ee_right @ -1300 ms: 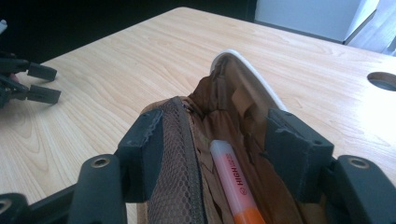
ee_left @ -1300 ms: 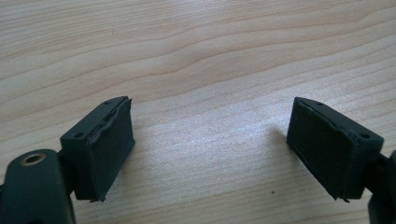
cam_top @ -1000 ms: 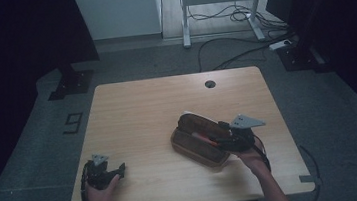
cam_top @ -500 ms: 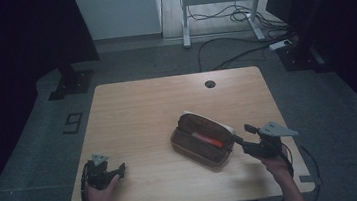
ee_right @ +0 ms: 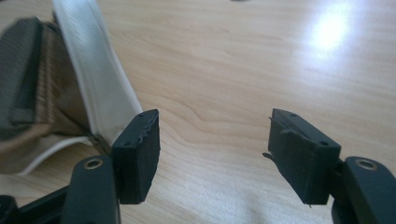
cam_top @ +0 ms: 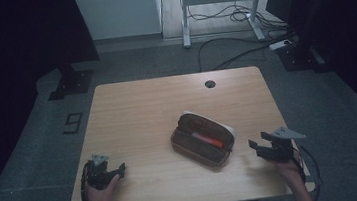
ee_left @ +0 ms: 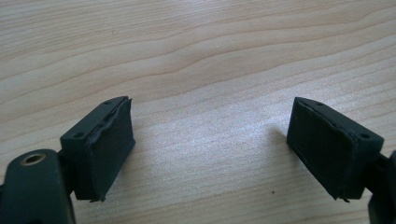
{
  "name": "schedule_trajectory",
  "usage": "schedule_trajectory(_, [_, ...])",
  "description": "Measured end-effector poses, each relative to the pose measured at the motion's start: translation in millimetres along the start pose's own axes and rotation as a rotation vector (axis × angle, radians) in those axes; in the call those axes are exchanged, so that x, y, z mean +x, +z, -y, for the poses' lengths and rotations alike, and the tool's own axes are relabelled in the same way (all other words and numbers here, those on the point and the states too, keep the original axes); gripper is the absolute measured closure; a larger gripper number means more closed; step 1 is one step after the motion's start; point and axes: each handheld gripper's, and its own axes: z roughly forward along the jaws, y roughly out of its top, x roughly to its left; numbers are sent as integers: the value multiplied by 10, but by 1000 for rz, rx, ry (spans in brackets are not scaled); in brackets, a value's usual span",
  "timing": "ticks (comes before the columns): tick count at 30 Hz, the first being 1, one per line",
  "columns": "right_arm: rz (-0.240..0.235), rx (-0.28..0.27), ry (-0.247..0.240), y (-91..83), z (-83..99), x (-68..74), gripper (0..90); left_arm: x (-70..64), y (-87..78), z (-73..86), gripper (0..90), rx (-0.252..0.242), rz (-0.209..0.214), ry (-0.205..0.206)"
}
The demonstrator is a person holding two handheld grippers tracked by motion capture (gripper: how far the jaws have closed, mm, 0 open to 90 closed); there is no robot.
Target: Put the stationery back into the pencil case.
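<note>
The pencil case lies open on the tabletop, a little right of the middle and closer to the near edge than the far one, its long axis running slantwise from upper left to lower right in the high view. I can see a brown outer shell, a pale lining along its far side, and a red-orange object lying inside along the length of it; what that object is I cannot make out. In the right gripper view the case's pale lining and brown ribbed fabric rise just beyond my left-hand jaw, close to it but, as far as I can tell, not touching. My right gripper sits near the near right corner of the tabletop, just to the right of the case's lower end and apart from it, with its jaws spread wide and nothing between them but bare wood. The hand holding it comes in over the near edge. My left gripper is well apart from the case, down by the near left corner, held low over the tabletop by the other hand. Its jaws are also spread wide, and in the left gripper view I see plain wood grain between them, with nothing held. A small round hole sits in the tabletop near the far edge.
</note>
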Motion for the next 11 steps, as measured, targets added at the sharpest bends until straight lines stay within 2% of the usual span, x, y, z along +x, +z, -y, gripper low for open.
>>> schedule_trajectory(5, [3, 49, -10, 83, 38, 14, 325, 0, 0, 0, 145, 0, 0, 0])
schedule_trajectory(11, [4, 58, -13, 113, 40, 37, 293, 0, 0, 0, 145, 0, 0, 0])
